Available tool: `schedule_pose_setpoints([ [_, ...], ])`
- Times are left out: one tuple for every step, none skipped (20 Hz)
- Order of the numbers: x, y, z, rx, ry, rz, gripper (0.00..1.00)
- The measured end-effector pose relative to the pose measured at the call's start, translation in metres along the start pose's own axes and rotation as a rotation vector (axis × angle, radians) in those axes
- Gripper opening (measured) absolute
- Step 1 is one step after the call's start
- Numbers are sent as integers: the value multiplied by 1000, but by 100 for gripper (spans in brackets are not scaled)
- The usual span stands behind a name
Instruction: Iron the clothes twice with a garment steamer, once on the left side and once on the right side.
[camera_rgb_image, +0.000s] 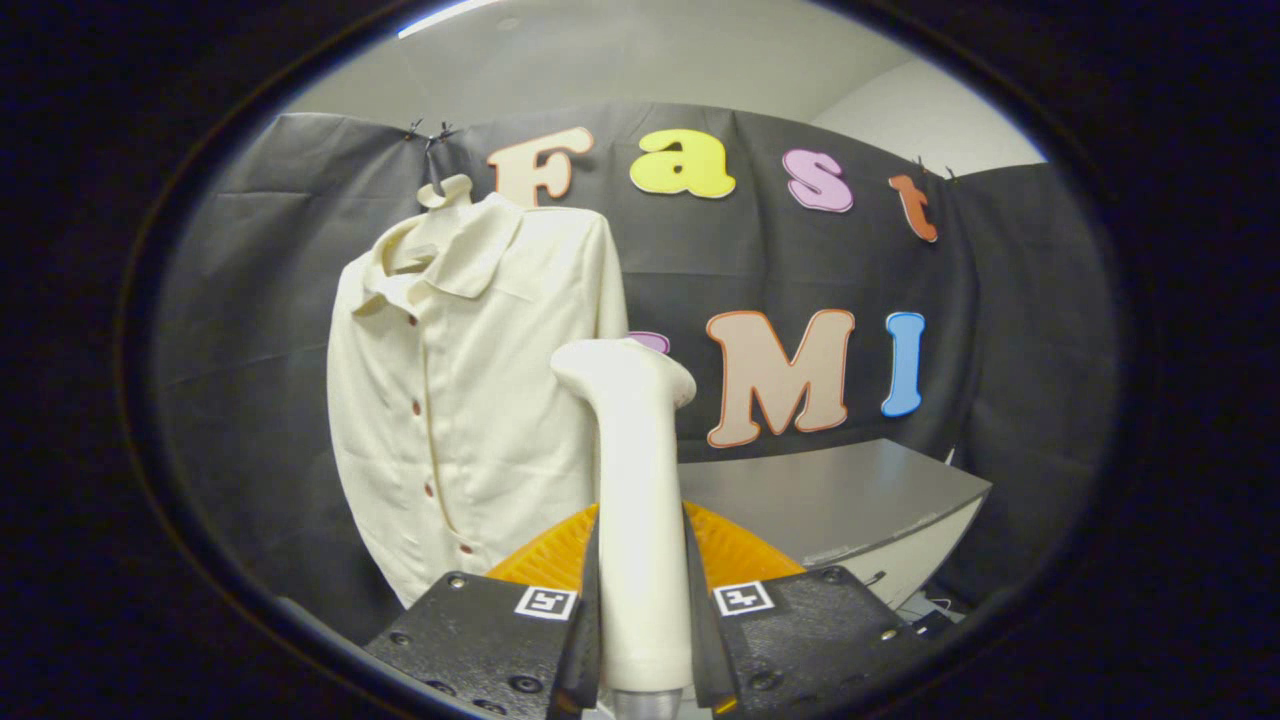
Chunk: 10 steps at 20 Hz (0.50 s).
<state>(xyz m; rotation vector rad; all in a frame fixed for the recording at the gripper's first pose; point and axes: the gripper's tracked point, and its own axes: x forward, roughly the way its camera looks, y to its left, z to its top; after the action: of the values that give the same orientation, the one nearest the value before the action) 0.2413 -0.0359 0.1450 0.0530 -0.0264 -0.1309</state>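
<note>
Tongs (642, 610): clenched on the handle of the garment steamer (637, 500), one finger pressing each side of the handle's lower part. The grip looks square, with the handle standing upright between the fingers.

Garment steamer: the handle rises from the tongs to a flared head that turns toward the shirt (470, 400). The head stands just beside the shirt's nearer edge; whether it touches the cloth cannot be told. An orange part of the steamer sits behind the handle, just above the fingers.

Shirt: pale, buttoned down the front, hanging on a hanger (445, 190) hooked to the booth wall. It hangs freely, collar up, with light creasing in the lower panel near the last buttons.

Desk (840, 490): grey, on the far side of the steamer from the shirt, beyond the fingers.

Handling assessment: the steamer body appears to be smooth hard plastic, rigid and likely slippery under the pads. The weight probably sits high toward the head, so it may tend to twist in a loose grip. The present hold on the straight lower handle is judged the proper place. The shirt is soft, light and unsupported behind; it is likely to swing or bunch if pressed hard, so light contact along the panel is advisable.

Progress: the steamer is in hand at the shirt; no sign shows which side pass is under way.
</note>
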Motion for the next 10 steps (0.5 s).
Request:
schedule_pose_setpoints([
  [-10,17,4,3,-9,-10,36],
  [-17,30,7,10,-21,-19,36],
  [-24,46,9,13,-21,-28,36],
  [-29,62,11,17,-22,-30,36],
  [-33,78,15,18,-27,-27,36],
  [-36,94,19,15,-35,-22,36],
  [-38,109,22,6,-43,-17,36],
  [-38,123,23,-5,-36,-9,36],
  [-38,137,24,-15,-34,3,35],
  [-38,152,26,-27,-38,13,35],
])
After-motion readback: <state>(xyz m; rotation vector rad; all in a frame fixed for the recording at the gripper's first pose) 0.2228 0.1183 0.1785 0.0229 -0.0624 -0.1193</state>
